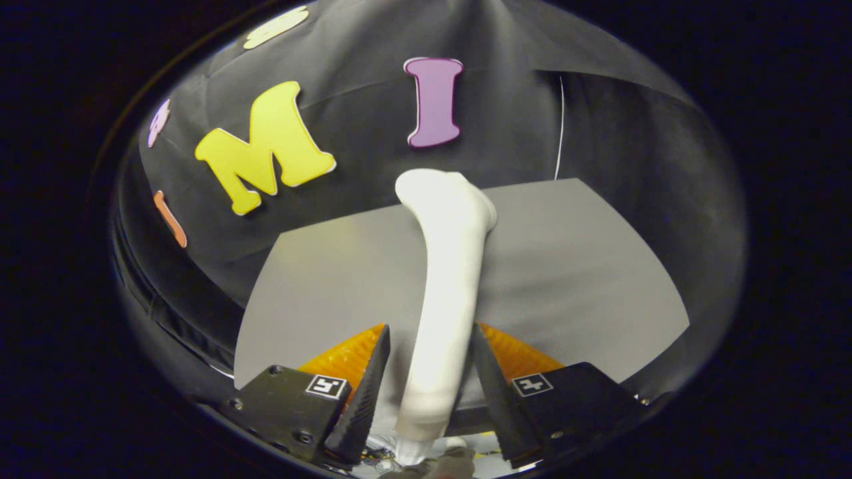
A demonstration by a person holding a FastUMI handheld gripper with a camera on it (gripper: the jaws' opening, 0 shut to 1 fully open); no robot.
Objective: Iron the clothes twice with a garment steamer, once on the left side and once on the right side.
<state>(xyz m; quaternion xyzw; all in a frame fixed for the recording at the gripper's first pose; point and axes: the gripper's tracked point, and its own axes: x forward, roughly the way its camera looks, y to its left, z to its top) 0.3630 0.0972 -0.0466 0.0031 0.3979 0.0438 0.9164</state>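
A white garment steamer (447, 279) stands between my fingers, its long handle running up from below them. Its wider head (444, 196) reaches past the far edge of a smooth grey sheet (579, 266) and shows against the black wall. My gripper (430, 329) is shut on the steamer's handle, one finger on each side. The grey sheet spreads flat beyond and to both sides of the fingers; I cannot tell whether it is cloth or a tabletop. The steamer's lower end is hidden below the fingers.
The black cloth wall (373, 120) rises close behind the grey sheet. A thin white cord (560, 126) hangs down the wall, beyond the sheet's far right corner. Small cluttered items (383, 456) show below the fingers.
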